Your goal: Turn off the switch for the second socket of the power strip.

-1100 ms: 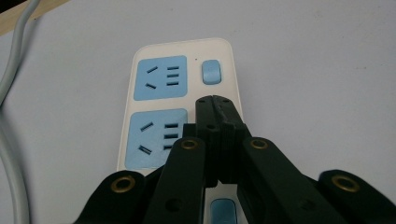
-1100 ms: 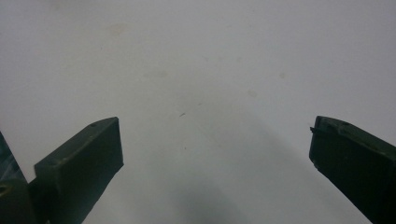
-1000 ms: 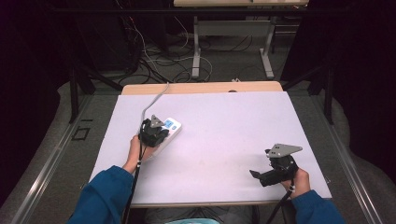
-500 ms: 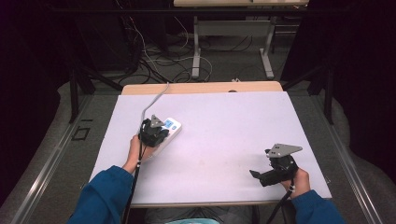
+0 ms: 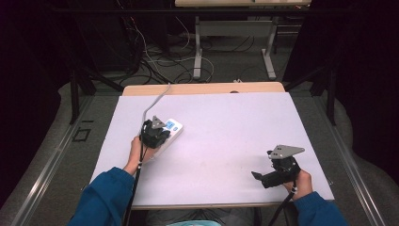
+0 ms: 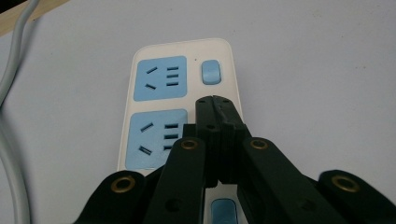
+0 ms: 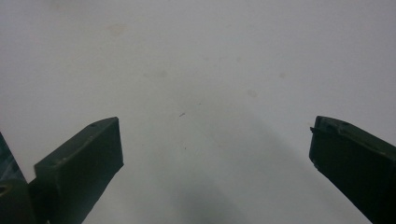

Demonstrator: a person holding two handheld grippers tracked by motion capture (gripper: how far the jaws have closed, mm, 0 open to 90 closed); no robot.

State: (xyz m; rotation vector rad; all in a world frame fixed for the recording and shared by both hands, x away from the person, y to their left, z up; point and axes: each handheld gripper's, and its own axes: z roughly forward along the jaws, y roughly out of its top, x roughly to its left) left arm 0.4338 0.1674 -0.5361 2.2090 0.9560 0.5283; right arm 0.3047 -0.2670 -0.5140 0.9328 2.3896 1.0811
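A white power strip with blue sockets and blue switches lies on the white table at the left. My left gripper hovers over the strip with its jaws pressed together and empty, tips just below the far blue switch. In the high view the left gripper covers the near part of the power strip. My right gripper rests near the table's front right, pointing left. Its own view has the right gripper with jaws wide apart over bare tabletop, nothing between them.
The strip's grey cable runs toward the table's far edge, and shows in the left gripper view as the cable. A wooden board edge lies behind the table. Beyond it are metal desk legs and floor cables.
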